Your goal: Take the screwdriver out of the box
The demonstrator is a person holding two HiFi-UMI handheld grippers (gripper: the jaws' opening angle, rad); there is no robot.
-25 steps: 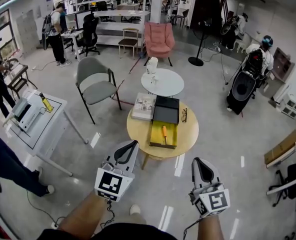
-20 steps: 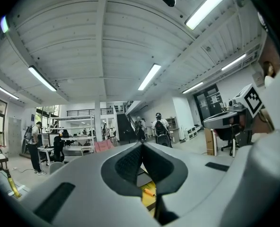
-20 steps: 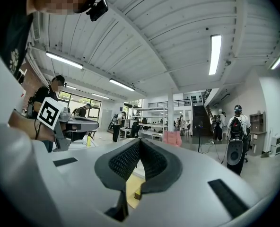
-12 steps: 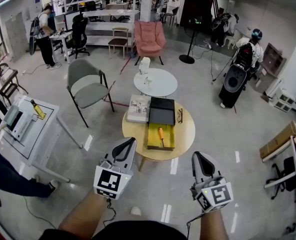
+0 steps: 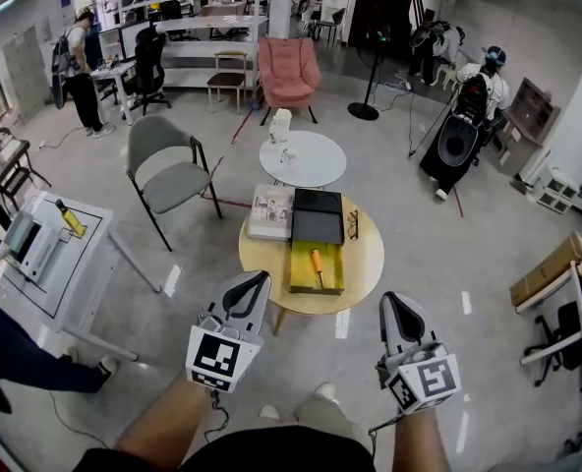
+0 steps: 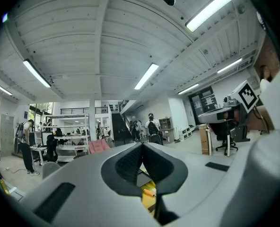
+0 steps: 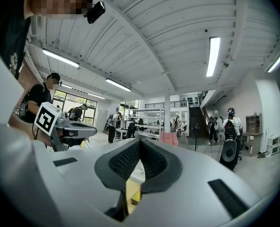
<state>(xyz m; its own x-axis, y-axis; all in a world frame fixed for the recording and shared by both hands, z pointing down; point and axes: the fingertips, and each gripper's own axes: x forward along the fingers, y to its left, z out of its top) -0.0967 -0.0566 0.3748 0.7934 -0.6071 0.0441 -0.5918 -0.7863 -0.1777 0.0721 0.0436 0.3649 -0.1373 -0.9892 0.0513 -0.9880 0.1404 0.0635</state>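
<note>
Left gripper point(image 5: 257, 283) and right gripper point(image 5: 395, 305): jaws together, empty, held level for approach; screwdriver point(image 5: 317, 264) lies in open box point(image 5: 299, 275) at 12 o'clock.

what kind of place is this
Probably an open-plan office or lab space: long desks with an office chair along the far wall, a pink armchair and a round wooden table.
</note>
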